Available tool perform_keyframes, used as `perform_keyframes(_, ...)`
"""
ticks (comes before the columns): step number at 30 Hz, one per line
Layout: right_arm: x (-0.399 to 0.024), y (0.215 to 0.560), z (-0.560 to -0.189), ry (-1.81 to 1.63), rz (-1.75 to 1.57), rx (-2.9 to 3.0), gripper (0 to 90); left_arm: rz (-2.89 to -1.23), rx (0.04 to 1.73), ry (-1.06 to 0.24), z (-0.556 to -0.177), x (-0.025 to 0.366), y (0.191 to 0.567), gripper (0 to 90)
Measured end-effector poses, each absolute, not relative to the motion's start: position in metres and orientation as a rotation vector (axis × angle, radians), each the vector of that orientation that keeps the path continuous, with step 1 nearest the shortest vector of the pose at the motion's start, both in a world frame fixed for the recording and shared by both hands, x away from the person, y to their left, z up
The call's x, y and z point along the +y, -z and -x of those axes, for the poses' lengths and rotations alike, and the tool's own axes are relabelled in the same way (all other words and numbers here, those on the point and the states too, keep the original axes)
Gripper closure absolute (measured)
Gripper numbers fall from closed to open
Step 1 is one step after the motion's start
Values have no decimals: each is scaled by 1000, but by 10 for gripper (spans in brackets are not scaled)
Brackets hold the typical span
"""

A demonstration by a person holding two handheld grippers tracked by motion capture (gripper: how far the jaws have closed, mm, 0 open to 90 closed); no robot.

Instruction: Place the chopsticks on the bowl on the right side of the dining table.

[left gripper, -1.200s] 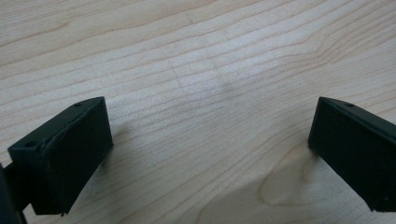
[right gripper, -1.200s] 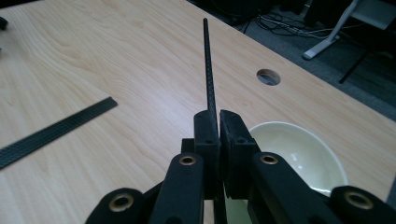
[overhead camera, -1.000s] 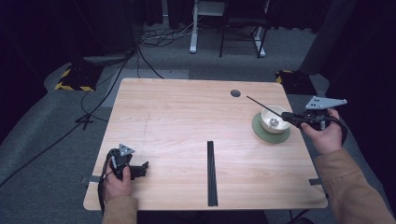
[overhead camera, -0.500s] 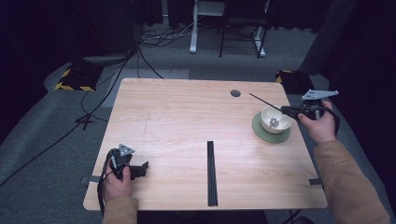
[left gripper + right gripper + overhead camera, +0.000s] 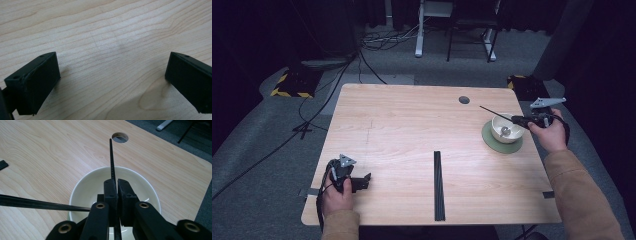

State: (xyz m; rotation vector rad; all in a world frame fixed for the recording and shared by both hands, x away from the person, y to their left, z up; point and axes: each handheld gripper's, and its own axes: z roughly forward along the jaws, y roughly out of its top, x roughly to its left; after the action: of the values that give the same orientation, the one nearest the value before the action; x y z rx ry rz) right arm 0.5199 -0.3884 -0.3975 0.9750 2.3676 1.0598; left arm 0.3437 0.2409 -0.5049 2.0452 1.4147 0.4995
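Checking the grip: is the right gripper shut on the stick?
Shut: its fingers pinch the black stick above the bowl.

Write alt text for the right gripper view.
The right gripper, jaws shut on a thin black stick, hangs over a white bowl on the wooden table. A second dark stick crosses from the left.
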Motion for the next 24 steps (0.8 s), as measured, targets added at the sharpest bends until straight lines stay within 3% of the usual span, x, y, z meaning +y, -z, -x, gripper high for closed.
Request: perform_keyframes(24, -394, 423, -526, -1017, -1017, 2387, 862, -2045, 1414, -499, -344, 241, 505, 0)
